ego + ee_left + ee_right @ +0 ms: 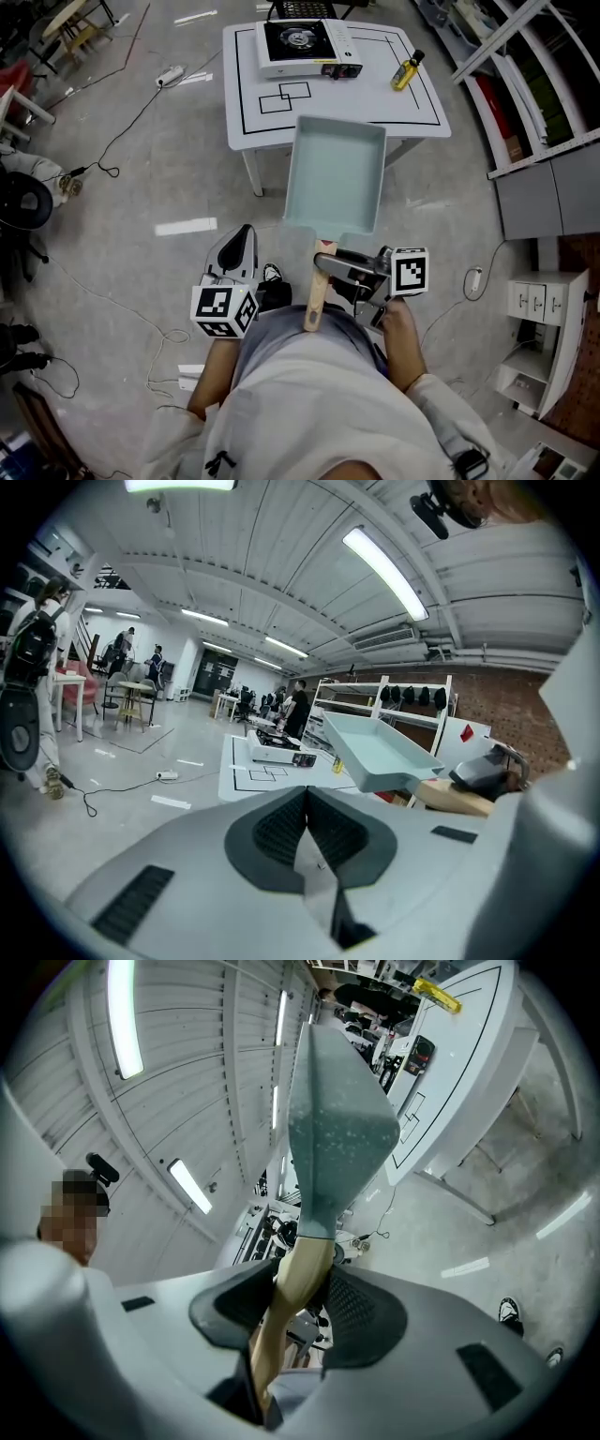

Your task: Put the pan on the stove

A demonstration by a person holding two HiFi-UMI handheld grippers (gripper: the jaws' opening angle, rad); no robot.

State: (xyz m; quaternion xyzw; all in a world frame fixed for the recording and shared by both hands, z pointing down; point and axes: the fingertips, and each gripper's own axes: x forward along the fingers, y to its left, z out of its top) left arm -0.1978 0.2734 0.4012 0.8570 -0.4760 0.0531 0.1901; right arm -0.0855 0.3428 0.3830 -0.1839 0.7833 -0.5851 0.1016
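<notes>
Right gripper [330, 265] is held level in front of the body, clenched on the wooden handle [315, 302] of the pale blue pan [336, 173]. The pan is carried in the air before the desk's [417, 117] near edge. Left gripper [241, 236] is held beside it, jaws closed on nothing. Stove [305, 45] and yellow bottle [407, 70] are seen on the desk, apart from the pan.

Bright, even indoor light from ceiling tubes [384, 569]. Pale glare streaks [186, 226] on the grey floor [112, 244], shadows soft. Both gripper views strongly fisheyed, black at corners, nearest foreground slightly soft.
</notes>
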